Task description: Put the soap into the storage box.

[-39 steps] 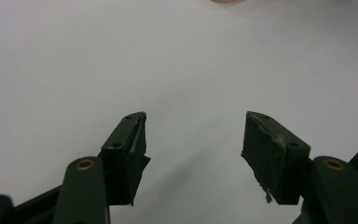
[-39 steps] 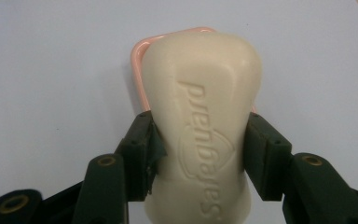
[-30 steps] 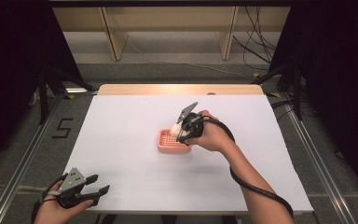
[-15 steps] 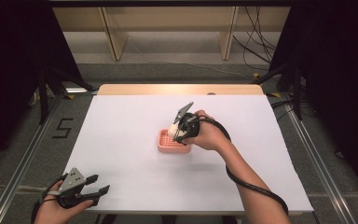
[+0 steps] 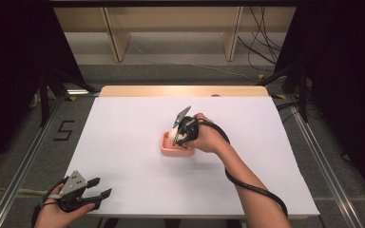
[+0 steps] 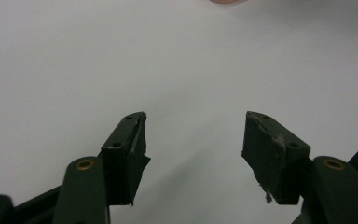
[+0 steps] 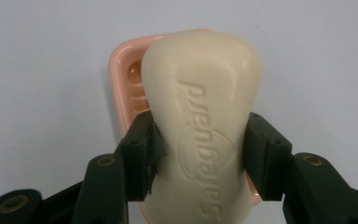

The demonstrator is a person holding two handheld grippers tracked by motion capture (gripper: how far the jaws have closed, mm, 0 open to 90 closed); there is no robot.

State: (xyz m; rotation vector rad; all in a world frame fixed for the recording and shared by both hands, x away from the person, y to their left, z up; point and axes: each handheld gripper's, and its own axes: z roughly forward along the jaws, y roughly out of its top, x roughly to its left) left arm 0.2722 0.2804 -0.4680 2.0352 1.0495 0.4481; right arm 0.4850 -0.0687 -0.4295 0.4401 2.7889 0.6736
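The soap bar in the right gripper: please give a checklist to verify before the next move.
1. Right gripper pads press both sides of the soap bar: ok.
2. Soap bar is over the pink soap dish: ok.
3. Soap bar already rests in the dish: cannot tell.
4. Dish lies flat on the white table: ok.
5. Left gripper is open, holds nothing, far from the dish: ok.

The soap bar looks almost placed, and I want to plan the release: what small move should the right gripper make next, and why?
Probably lower it a little further, then open the jaws. The right gripper pinches the soap bar by its sides directly over the pink soap dish, so it seems lined up. Whether the bar already rests in the dish cannot be told.
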